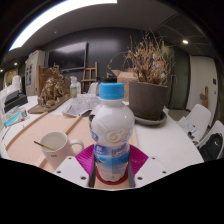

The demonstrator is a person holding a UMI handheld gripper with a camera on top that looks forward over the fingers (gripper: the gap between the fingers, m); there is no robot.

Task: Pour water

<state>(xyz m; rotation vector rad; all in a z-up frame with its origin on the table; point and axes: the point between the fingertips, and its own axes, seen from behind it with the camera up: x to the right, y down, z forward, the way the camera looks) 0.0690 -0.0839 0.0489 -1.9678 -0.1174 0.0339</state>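
A clear plastic water bottle [112, 130] with a blue cap and a blue-and-white label stands upright between my fingers. My gripper [111, 163] is shut on the bottle, with the magenta pads [86, 158] pressing its lower body on both sides. A white mug [57, 147] with a spoon in it sits on the light table [170, 140], ahead and to the left of the bottle. The bottle's base is hidden by the fingers.
A dark pot with a dried plant [150, 95] stands just beyond the bottle to the right. A smaller dried plant [52, 92] and a small white bottle [75, 88] sit further back left. Papers [15, 118] lie at the far left.
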